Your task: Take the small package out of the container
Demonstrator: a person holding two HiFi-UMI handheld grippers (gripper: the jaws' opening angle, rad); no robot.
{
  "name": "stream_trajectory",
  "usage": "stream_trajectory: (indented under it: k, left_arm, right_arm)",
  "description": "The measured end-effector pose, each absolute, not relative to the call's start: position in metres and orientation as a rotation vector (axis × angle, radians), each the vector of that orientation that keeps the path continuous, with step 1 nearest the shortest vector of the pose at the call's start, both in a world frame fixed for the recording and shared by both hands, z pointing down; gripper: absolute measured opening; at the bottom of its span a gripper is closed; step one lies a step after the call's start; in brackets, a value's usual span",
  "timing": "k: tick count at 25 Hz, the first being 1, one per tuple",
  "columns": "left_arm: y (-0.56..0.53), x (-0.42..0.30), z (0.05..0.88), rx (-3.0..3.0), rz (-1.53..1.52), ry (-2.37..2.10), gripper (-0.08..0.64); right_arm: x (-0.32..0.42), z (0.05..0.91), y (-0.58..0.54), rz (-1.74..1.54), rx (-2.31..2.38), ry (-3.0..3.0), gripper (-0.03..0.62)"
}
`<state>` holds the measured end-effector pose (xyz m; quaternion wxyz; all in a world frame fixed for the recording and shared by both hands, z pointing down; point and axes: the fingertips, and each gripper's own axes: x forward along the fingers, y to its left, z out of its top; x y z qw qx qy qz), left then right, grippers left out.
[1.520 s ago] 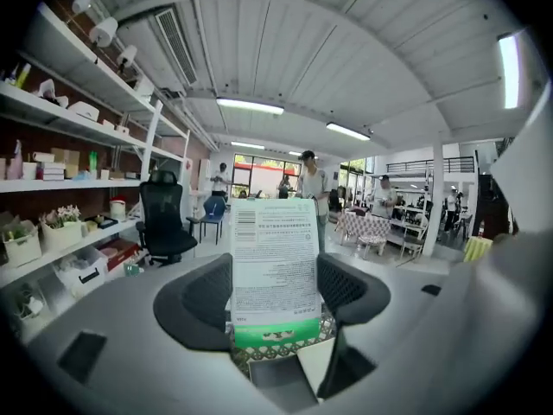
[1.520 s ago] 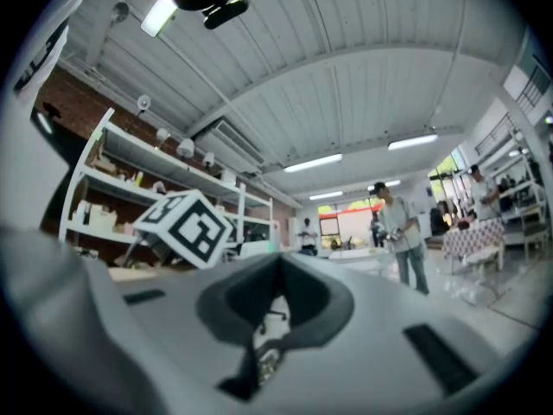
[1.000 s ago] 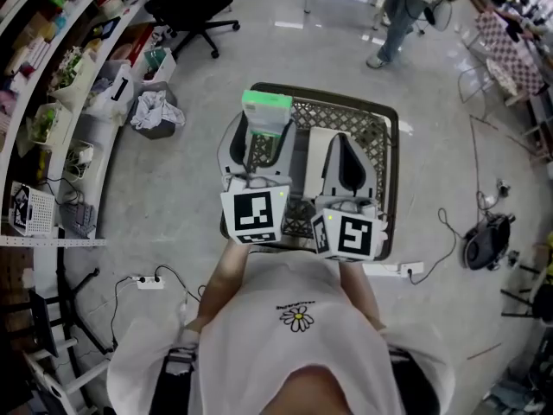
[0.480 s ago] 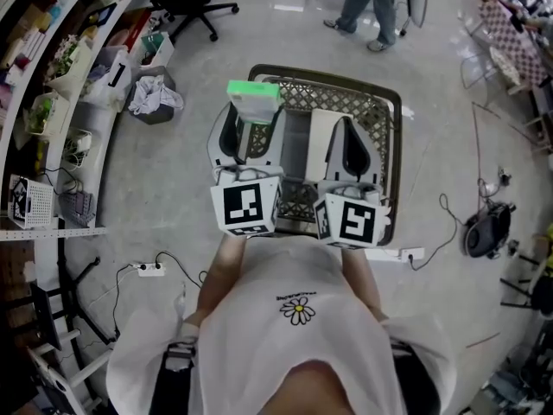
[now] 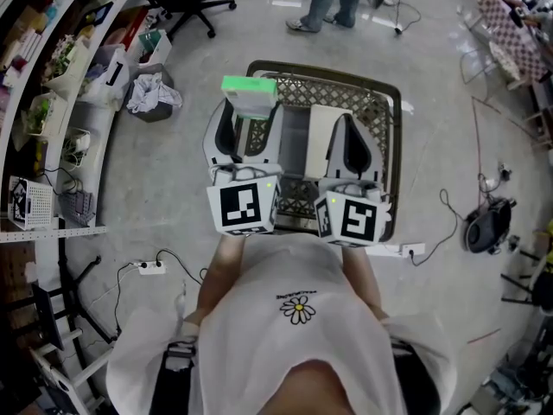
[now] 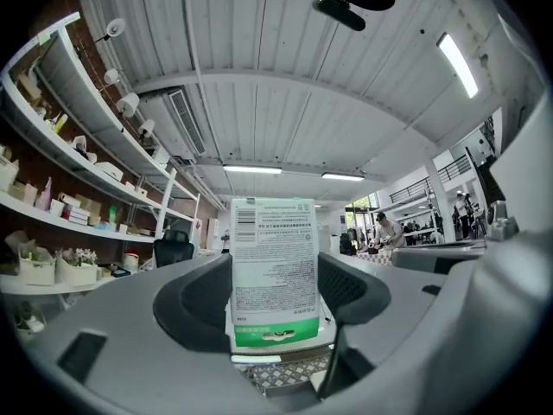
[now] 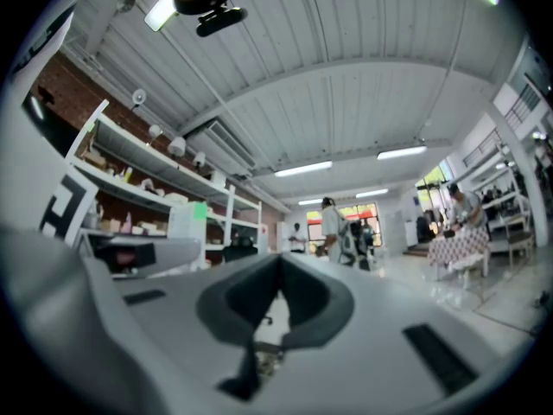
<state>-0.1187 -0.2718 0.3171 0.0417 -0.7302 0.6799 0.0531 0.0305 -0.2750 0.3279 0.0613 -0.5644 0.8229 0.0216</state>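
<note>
While above the basket (image 5: pixel 381 115), small package (image 6: pixel 274 271) pinched upright in left claw (image 5: pixel 248 121); right claw (image 7: pixel 278 271) closed, empty.

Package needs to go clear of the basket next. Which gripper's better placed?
Left. The left gripper has its jaws shut on the small package, at the left edge of the basket. The right gripper is shut on nothing, over the basket.

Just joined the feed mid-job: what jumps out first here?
The green-and-white small package stands upright, clamped in the left gripper at the left edge of the mesh container. Beside it, the right gripper is shut on nothing, over the container's middle.
</note>
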Motion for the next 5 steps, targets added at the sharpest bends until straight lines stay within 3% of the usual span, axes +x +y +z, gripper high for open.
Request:
stream_trajectory:
  k: [5]
  left_arm:
    - [-0.2737, -0.1176, 0.3164, -2.233, 0.148, 2.055, 0.322]
  right_arm:
    - [0.0312, 0.3286, -0.2759, 0.067, -1.702, 2.491, 0.031]
